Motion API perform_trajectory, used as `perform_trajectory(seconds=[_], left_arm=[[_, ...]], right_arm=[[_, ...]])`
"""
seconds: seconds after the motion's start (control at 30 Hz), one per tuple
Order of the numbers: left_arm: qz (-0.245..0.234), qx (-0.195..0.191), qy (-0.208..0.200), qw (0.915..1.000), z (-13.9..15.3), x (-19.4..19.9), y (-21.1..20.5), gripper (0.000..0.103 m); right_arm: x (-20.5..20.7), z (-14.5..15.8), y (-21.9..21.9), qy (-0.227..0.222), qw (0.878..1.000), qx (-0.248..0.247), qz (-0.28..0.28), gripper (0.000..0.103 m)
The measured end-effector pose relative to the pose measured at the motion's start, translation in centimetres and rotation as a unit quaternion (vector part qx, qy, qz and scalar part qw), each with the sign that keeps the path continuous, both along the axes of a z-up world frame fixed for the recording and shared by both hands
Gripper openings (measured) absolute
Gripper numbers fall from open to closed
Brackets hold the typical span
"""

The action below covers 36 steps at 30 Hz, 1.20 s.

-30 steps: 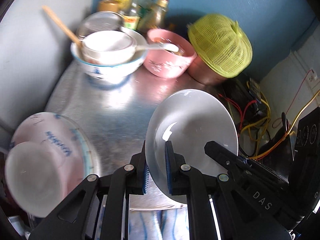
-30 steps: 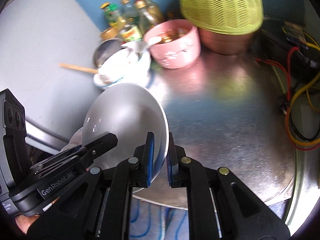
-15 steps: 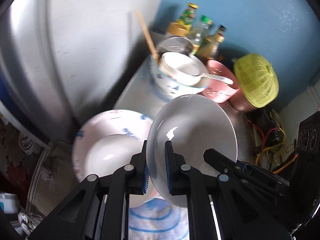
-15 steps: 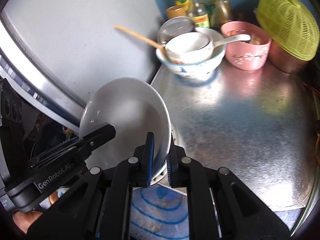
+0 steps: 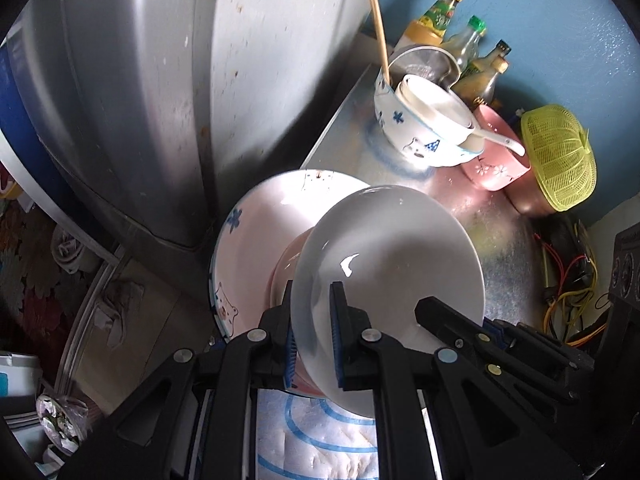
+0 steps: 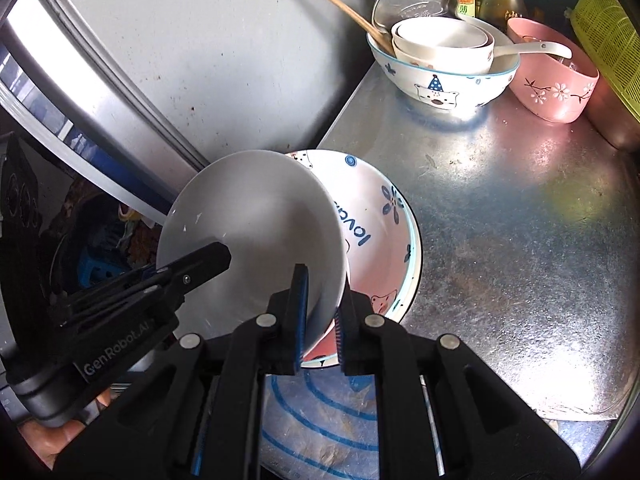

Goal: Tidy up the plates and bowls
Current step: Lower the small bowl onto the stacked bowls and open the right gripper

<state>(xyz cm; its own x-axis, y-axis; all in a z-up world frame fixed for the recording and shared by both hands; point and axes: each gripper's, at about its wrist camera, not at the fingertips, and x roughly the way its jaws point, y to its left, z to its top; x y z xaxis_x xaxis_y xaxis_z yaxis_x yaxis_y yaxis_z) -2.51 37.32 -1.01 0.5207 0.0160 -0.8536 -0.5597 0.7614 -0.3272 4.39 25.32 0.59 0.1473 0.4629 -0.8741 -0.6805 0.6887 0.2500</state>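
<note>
black fingers (image 5: 339, 320) on glossy round white plate (image 5: 400, 256)

Both grippers, left gripper (image 5: 312, 336) and right gripper (image 5: 452, 322), clamp the white bowl (image 5: 392, 276) above the patterned bowl (image 5: 256, 248) at the worktop's (image 5: 492, 224) near-left corner.

Plain white bowl (image 5: 392, 264) tilted over a pink-lined patterned bowl (image 6: 380, 240) — both at the counter's edge.

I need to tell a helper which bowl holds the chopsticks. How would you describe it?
Look to the far corner of the metal counter, before the sauce bottles. The big white bowl with a party-hat bear holds stacked white bowls and chopsticks; its pink neighbour has blossoms.
</note>
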Motion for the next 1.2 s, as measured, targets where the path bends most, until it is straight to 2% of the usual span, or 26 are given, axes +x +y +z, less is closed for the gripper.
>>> perform_trajectory(seconds=[0.3, 0.4, 0.6, 0.7, 0.8, 0.9, 0.93, 1.0, 1.07, 1.13, 1.2], left_arm=[[-0.001, -0.006, -0.005, 1.0, 0.0, 0.2, 0.4, 0.012], [0.004, -0.016, -0.014, 0.9998, 0.1, -0.1, 0.7, 0.02], [0.005, -0.021, -0.02, 0.9996, 0.3, -0.5, 0.6, 0.024], [0.004, -0.034, -0.039, 0.9987, 0.6, -0.6, 0.8, 0.045], [-0.001, -0.038, -0.051, 0.998, 1.2, -0.5, 0.6, 0.059], [0.004, -0.028, -0.057, 0.998, 1.7, -0.5, 0.3, 0.09], [0.009, -0.03, -0.063, 0.9975, 1.9, -0.7, 0.4, 0.095], [0.018, -0.03, -0.067, 0.9972, 2.2, -0.9, 0.6, 0.096], [0.021, -0.027, -0.066, 0.9972, 2.4, -1.0, 0.9, 0.097], [0.024, -0.022, -0.065, 0.9974, 2.6, -1.1, 1.0, 0.098], [0.025, -0.018, -0.062, 0.9976, 2.6, -1.2, 1.1, 0.098]], right_arm=[[0.2, 0.1, 0.2, -0.016, 1.0, -0.013, 0.009, 0.015], [0.3, 0.1, 0.2, -0.01, 1.0, -0.015, 0.005, 0.017], [0.4, 0.0, 0.3, -0.01, 1.0, -0.025, 0.003, 0.017], [0.6, -0.2, 0.4, -0.004, 1.0, -0.027, -0.001, 0.017], [0.6, -0.2, 0.4, -0.004, 1.0, -0.027, 0.0, 0.017], [0.8, -0.4, 0.4, 0.001, 1.0, -0.029, -0.004, 0.017], [0.9, -0.4, 0.3, 0.003, 1.0, -0.029, -0.005, 0.017], [0.9, -0.2, 0.1, 0.004, 1.0, -0.025, -0.007, 0.017], [1.0, 0.0, 0.0, 0.006, 1.0, -0.021, -0.01, 0.024], [1.1, 0.4, -0.5, 0.005, 1.0, -0.01, -0.015, 0.055], [1.1, 0.9, -0.9, 0.001, 1.0, 0.001, -0.023, 0.07]])
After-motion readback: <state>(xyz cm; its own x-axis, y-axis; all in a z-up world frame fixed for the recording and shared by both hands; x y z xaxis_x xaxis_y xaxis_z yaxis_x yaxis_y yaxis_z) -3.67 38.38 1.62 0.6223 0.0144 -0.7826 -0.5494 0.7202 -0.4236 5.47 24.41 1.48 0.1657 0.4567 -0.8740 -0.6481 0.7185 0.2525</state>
